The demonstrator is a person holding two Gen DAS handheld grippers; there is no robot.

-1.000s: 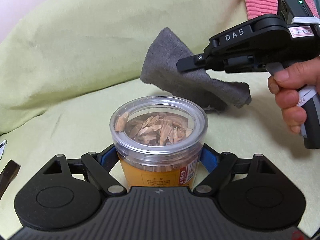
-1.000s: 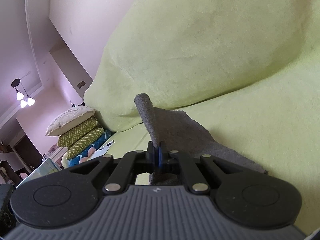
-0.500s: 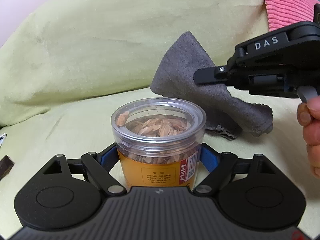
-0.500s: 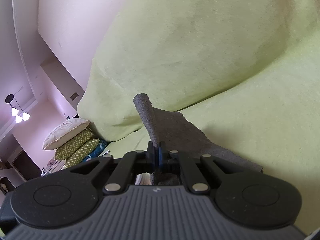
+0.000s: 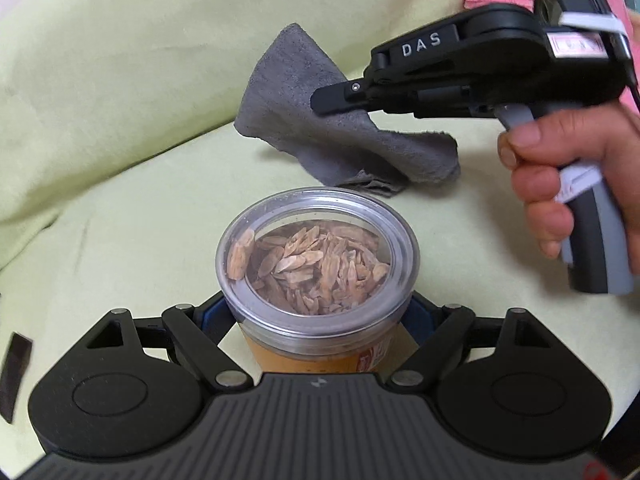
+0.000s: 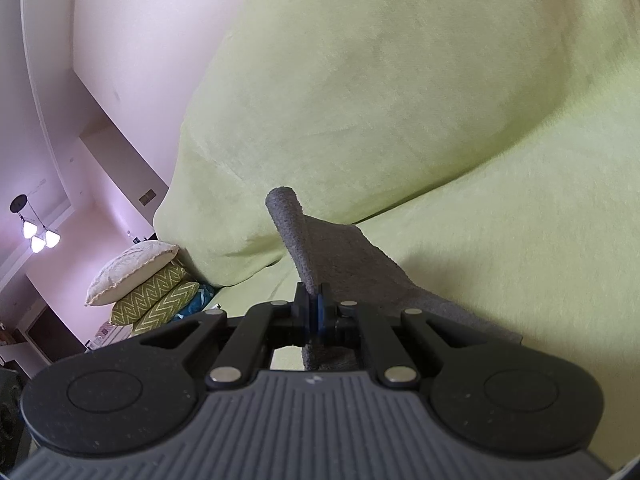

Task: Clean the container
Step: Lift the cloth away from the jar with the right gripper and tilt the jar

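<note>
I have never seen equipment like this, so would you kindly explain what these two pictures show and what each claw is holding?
There is no robot here: a person holds a hand-squeezed claw in each hand, and each carries a camera looking along its fingers. The left claw stands around a clear-lidded jar of dried slices, its jaws just easing open. That view also shows the right claw from outside, with the hand on its handle. The right camera shows its own claw shut on a grey cloth. Everything sits over a green sofa cover.
</note>
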